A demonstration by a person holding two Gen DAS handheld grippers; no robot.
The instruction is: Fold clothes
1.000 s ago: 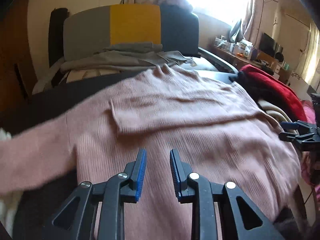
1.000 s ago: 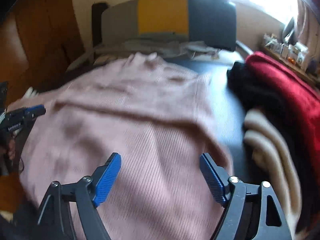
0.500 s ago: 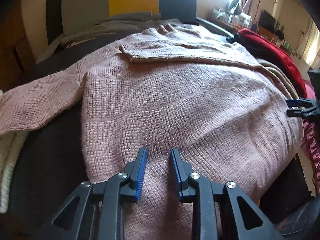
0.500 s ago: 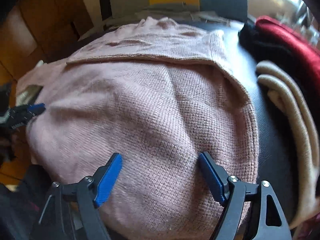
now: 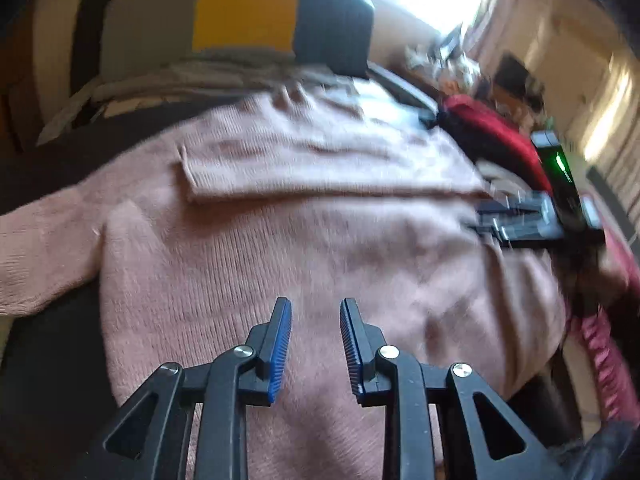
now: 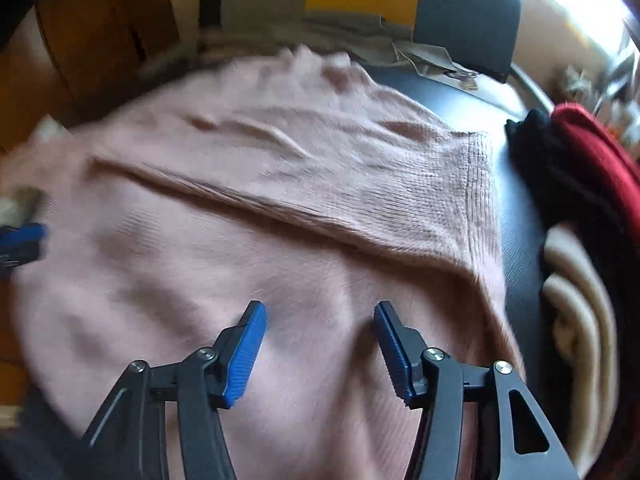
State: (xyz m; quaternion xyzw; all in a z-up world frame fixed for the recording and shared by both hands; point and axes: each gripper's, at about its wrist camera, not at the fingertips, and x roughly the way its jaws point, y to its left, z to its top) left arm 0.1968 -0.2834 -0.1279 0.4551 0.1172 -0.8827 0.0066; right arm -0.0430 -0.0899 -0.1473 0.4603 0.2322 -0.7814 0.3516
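A pink knit sweater (image 5: 300, 240) (image 6: 240, 240) lies spread flat on a dark surface (image 5: 48, 360). One sleeve (image 5: 320, 168) is folded across the chest, with its cuff (image 6: 476, 184) at the right. The other sleeve (image 5: 40, 248) stretches out to the left. My left gripper (image 5: 315, 308) hovers over the lower body of the sweater, its jaws a narrow gap apart with nothing between them. My right gripper (image 6: 320, 310) hangs over the sweater's lower right part. Its jaws are closing, and only the flat knit lies below them. The right gripper (image 5: 516, 220) also shows in the left wrist view at the sweater's right edge.
A red garment (image 6: 592, 152), a black one (image 6: 536, 140) and a folded beige one (image 6: 576, 300) lie piled along the right. Grey cloth (image 5: 224, 76) lies at the back, under a grey, yellow and dark headboard (image 5: 244, 16). A wooden cabinet (image 6: 100, 20) stands at the left.
The right gripper's jaws have narrowed. It has moved in over the sweater's right edge. Both views have shifted and blurred, now showing more of the headboard. The sweater lies as before.
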